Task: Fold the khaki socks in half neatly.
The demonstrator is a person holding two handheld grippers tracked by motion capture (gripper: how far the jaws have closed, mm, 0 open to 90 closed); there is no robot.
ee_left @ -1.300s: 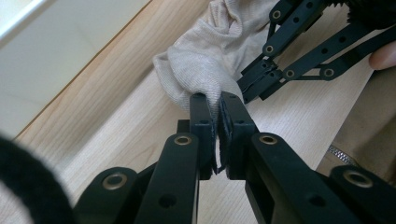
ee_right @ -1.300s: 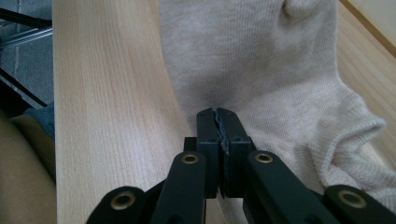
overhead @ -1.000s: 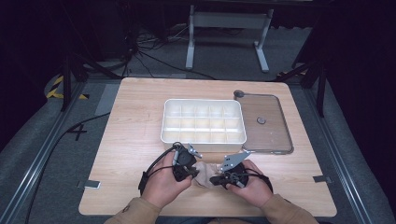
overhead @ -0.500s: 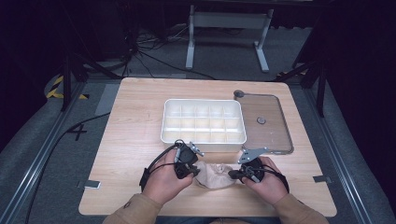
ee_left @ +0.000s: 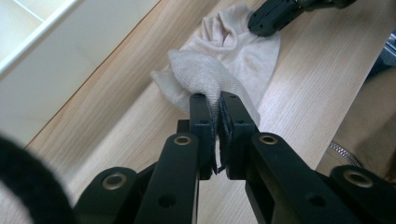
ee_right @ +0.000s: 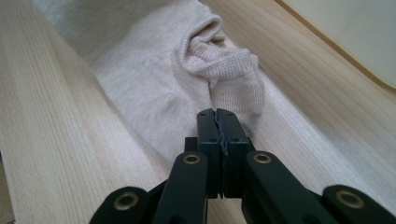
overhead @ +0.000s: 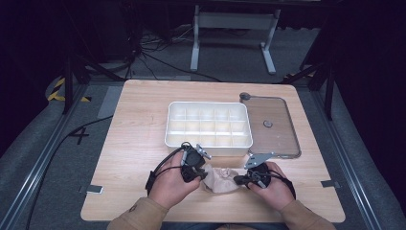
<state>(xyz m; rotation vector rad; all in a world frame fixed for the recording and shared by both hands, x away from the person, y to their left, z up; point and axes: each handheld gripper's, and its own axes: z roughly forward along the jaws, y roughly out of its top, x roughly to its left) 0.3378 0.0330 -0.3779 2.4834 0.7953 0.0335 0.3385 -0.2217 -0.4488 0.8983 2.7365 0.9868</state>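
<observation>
Both grippers meet at a beige sock (overhead: 220,179) between them in the high view. Left gripper (ee_left: 214,103) pinches a fold of it just ahead. Right gripper (ee_right: 217,116) clamps its edge.

Just beyond both hands the white compartment tray (overhead: 208,123) stands across the middle of the tabletop (overhead: 139,124), its near wall blocking any push straight ahead. The clear lid (overhead: 271,125) lies flat beside the tray's right end. Bare wood to the left of the tray and along the near edge leaves open passage.
</observation>
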